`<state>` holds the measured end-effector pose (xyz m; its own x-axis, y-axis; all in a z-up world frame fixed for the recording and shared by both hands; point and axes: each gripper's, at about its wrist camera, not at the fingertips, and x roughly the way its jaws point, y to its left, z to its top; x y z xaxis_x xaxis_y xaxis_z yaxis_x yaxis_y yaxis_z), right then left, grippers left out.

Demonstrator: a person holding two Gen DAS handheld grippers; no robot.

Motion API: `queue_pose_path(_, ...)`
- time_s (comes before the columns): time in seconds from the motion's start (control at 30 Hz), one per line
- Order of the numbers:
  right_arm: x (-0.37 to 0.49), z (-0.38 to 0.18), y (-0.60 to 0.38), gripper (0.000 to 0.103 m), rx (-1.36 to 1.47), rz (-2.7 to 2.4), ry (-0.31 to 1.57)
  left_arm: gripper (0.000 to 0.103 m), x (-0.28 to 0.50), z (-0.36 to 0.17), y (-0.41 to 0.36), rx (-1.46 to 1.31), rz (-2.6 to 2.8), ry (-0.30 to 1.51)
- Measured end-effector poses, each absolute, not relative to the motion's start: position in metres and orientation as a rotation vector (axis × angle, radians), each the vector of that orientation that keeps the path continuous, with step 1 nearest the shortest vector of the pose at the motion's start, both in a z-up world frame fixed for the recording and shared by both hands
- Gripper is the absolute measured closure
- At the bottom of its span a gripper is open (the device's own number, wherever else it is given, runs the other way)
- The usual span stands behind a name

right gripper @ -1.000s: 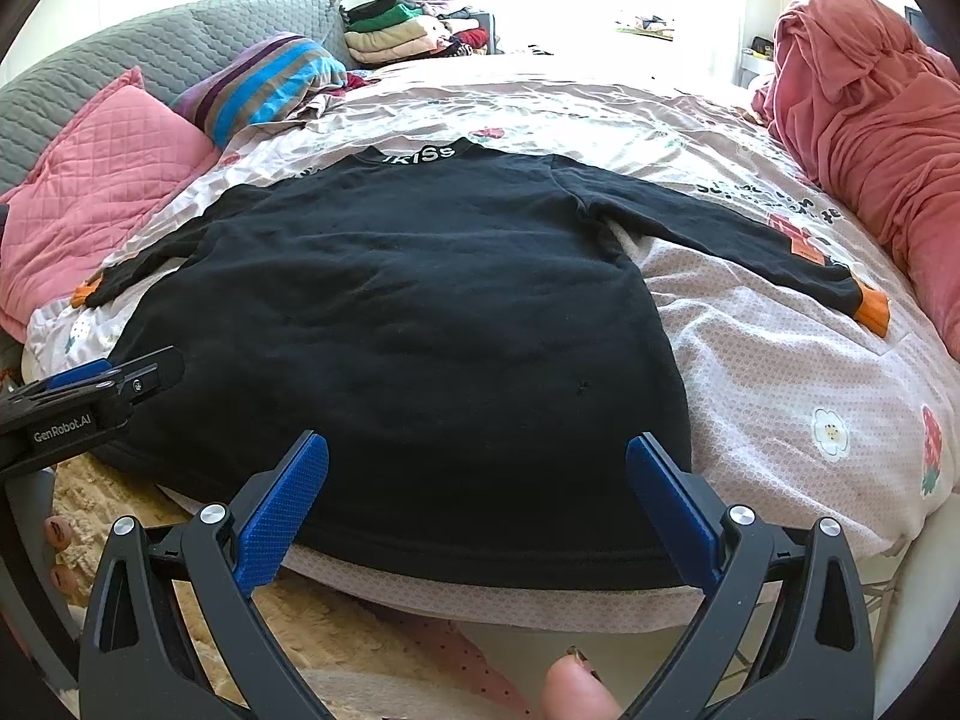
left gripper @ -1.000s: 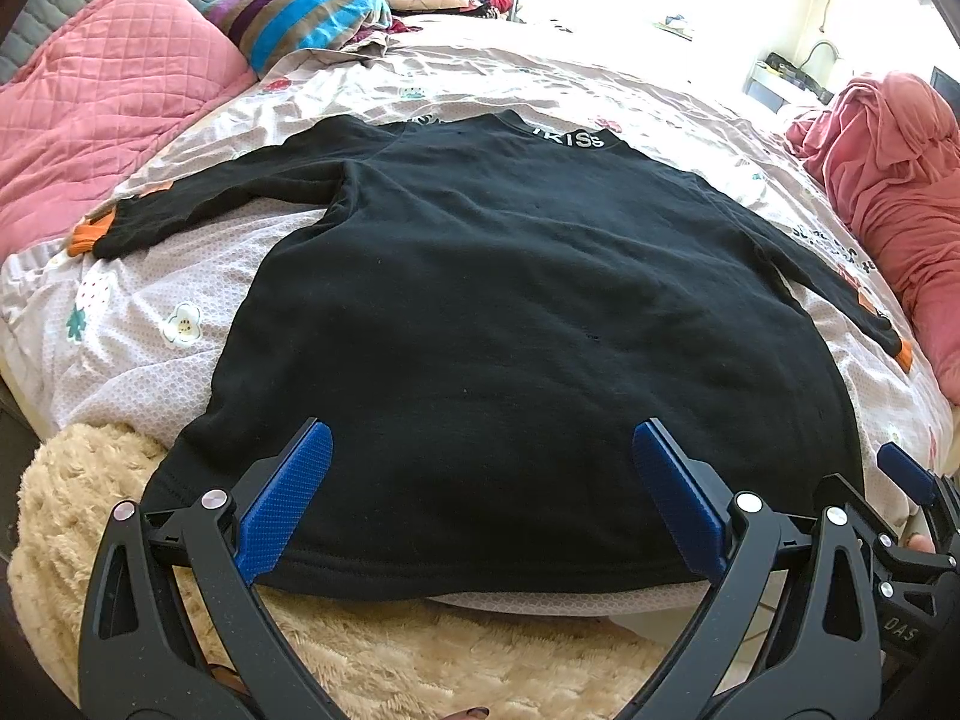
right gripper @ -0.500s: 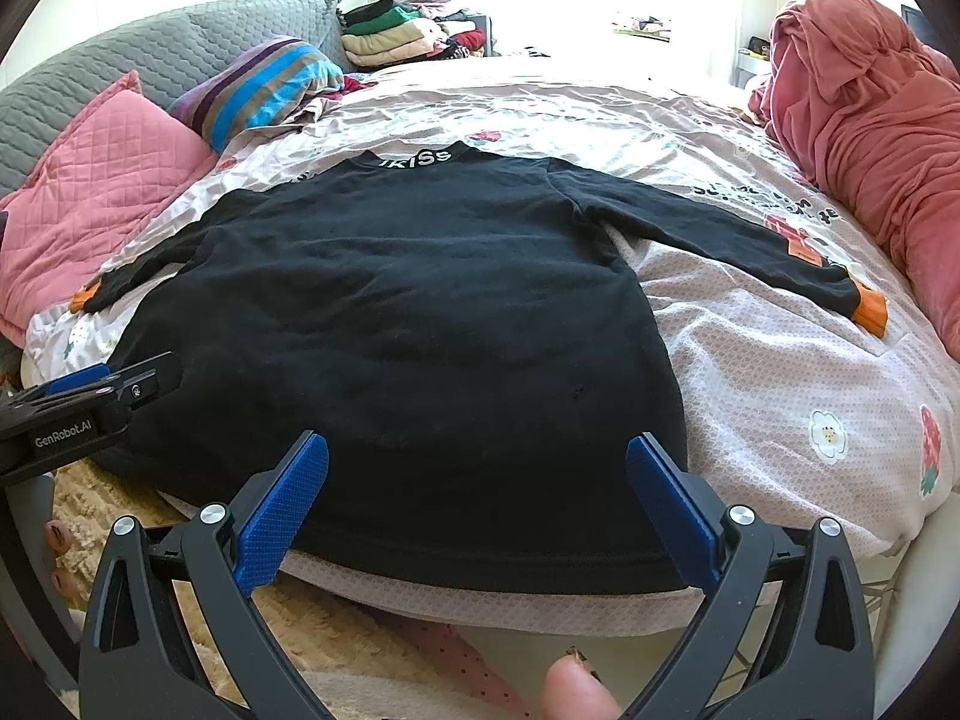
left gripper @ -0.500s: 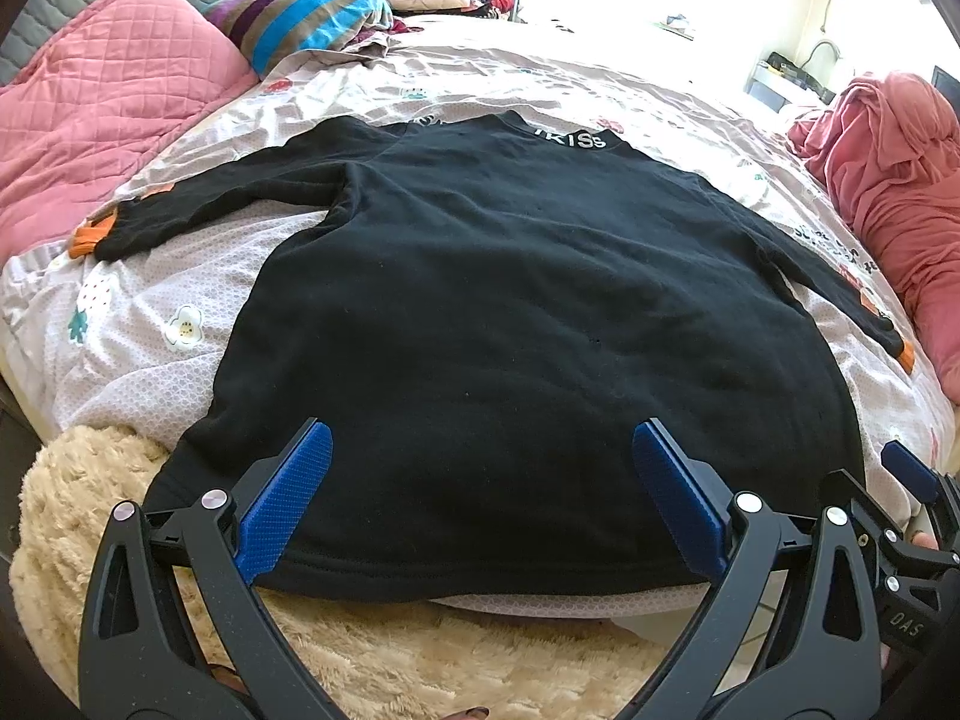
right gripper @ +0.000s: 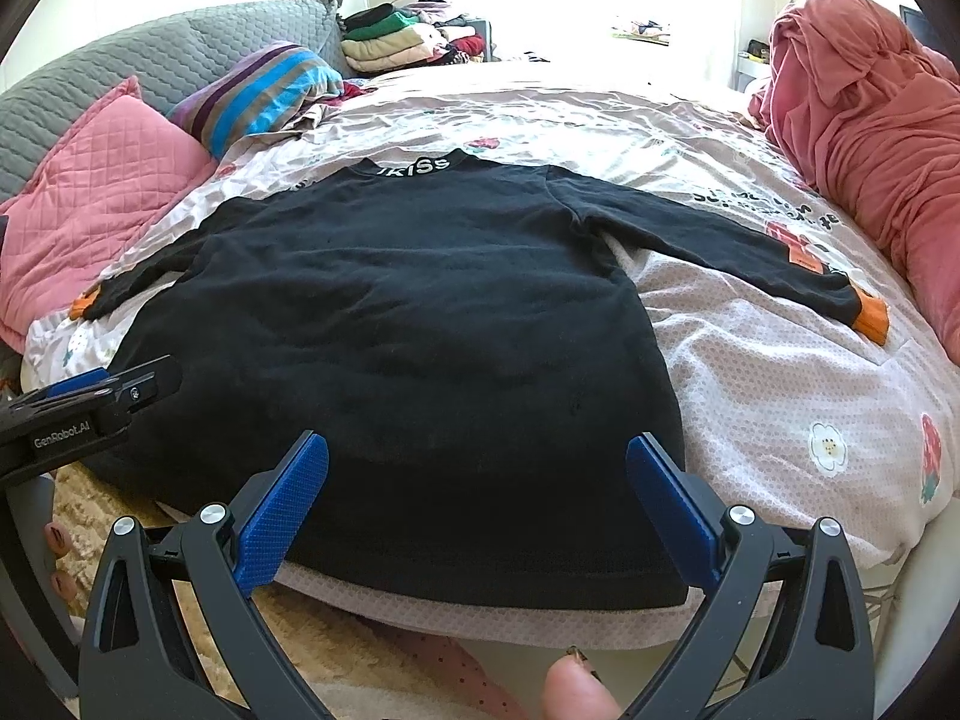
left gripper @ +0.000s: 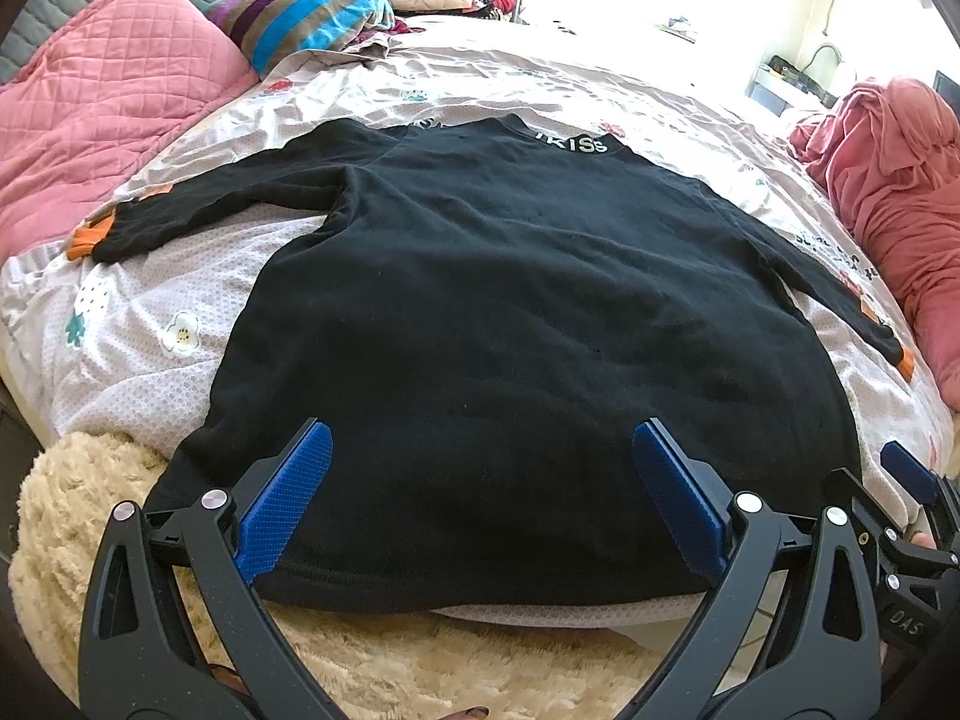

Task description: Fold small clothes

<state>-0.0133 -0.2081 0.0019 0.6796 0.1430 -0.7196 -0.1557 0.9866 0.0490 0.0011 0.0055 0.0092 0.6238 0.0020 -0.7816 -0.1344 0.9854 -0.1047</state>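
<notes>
A black long-sleeved sweater [left gripper: 510, 312] lies flat on the bed, collar far, hem near, both sleeves spread out with orange cuffs; it also fills the right wrist view [right gripper: 408, 324]. My left gripper [left gripper: 480, 450] is open and empty, hovering over the hem's left-middle part. My right gripper [right gripper: 477, 459] is open and empty over the hem's right part. The left gripper's side shows at the left edge of the right wrist view [right gripper: 90, 402]; the right gripper's tip shows at the right edge of the left wrist view [left gripper: 912, 468].
The bed has a pale floral sheet [right gripper: 780, 372]. Pink pillow [left gripper: 102, 108] and striped pillow [left gripper: 312, 12] lie far left. A pink-red blanket heap [right gripper: 870, 120] lies at the right. Folded clothes [right gripper: 396, 39] are stacked far back. A cream fluffy rug [left gripper: 78, 510] lies below the bed's near edge.
Both grippers have stayed open and nearly still over the hem; the views shifted only very slightly. The sweater has not moved.
</notes>
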Motion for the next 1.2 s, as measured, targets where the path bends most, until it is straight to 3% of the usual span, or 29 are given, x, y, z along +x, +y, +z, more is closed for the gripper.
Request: queue_pose_path(1.2,0.095,0.015,-0.233,0.004,0.103,0.155,0.810,0.009,0.094,0.029,0.004,-0.153,0.074,0.899)
